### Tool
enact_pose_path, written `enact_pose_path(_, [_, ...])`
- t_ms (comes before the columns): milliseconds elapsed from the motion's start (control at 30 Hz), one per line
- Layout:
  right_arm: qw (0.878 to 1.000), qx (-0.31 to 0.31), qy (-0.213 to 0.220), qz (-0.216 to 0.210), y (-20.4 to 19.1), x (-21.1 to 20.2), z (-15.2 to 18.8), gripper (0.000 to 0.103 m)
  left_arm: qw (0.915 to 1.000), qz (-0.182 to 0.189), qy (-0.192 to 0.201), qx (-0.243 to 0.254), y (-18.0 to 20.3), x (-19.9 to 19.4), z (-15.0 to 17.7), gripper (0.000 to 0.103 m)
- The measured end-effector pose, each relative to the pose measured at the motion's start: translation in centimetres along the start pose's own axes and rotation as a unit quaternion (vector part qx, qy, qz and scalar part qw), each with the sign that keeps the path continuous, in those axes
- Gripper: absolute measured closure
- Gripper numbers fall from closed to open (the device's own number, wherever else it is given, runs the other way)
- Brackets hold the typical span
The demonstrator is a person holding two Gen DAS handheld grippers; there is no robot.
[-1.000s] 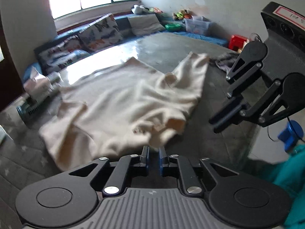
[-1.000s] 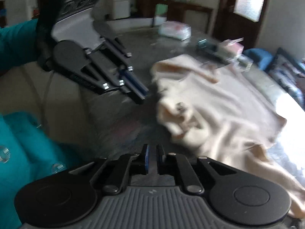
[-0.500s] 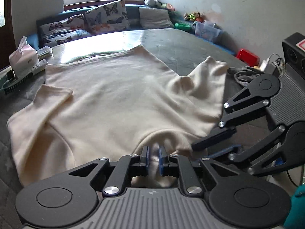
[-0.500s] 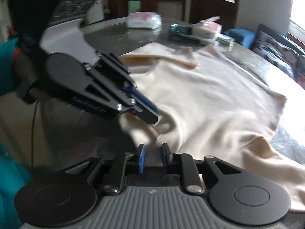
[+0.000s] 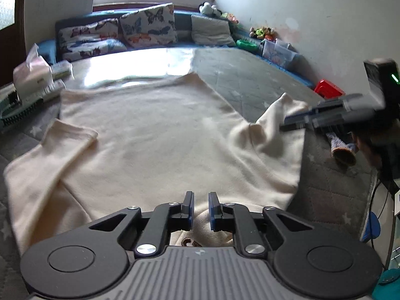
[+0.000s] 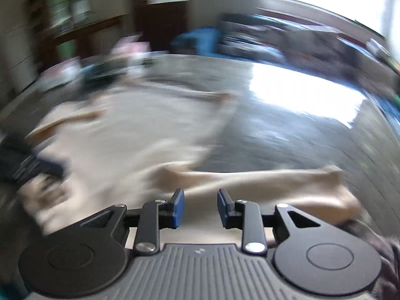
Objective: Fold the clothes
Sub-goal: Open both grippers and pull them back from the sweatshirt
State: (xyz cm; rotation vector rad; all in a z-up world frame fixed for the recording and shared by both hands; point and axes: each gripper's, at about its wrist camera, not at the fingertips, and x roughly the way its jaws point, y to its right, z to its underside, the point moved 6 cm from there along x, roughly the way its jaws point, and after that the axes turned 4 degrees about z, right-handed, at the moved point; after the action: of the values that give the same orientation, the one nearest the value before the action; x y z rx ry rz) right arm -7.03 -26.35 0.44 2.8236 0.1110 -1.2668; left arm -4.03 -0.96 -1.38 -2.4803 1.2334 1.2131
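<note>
A cream long-sleeved top (image 5: 160, 145) lies spread flat on the grey table, neck end near me, its left sleeve (image 5: 57, 150) folded across the body. My left gripper (image 5: 201, 206) is slightly open and empty, low over the collar edge. My right gripper (image 6: 200, 206) is open and empty over the right sleeve (image 6: 262, 182). In the left wrist view the right gripper (image 5: 295, 122) shows blurred above that sleeve (image 5: 282, 125). The right wrist view is heavily blurred.
A tissue box (image 5: 32, 75) and a green basket (image 5: 22, 110) stand at the table's left edge. A dark sock-like cloth (image 5: 342, 150) lies right of the top. Cushions (image 5: 147, 27) line a bench behind. A red box (image 5: 328, 90) sits at the right.
The top has been laid out flat on the table. My left gripper has let go of its collar and opened slightly. My right gripper has opened and swung right over the right sleeve.
</note>
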Motion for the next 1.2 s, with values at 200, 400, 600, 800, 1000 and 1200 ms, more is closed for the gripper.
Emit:
enact_pose_path(200, [0.992,0.089,-0.018,0.083,7.6,2.9,0.0,0.074,0.9999,0.006,-0.002,-0.01,-0.1,0.1,0.4,0.086])
enact_pose_path(400, [0.98,0.121,-0.015,0.158,12.1,3.4,-0.1,0.068,0.9997,-0.001,0.013,-0.019,-0.7,-0.6,0.0,0.084])
enact_pose_path(600, [0.982,0.119,0.009,0.148,12.0,2.7,-0.9,0.068,0.9949,-0.053,0.044,-0.073,-4.5,-1.7,-1.3,0.078])
enact_pose_path(800, [0.984,0.112,-0.005,0.137,10.7,4.0,-0.8,0.066,0.9845,-0.115,0.05,-0.123,-9.3,-2.5,-0.8,0.079])
enact_pose_path(1000, [0.985,0.101,-0.006,0.14,9.6,4.1,-1.0,0.062,0.9686,-0.208,0.089,-0.104,-10.9,-4.6,-0.3,0.077])
enact_pose_path(1200, [0.984,0.101,-0.005,0.146,9.6,4.3,-1.1,0.057,0.9363,-0.315,0.106,-0.113,-13.5,-7.2,1.2,0.076])
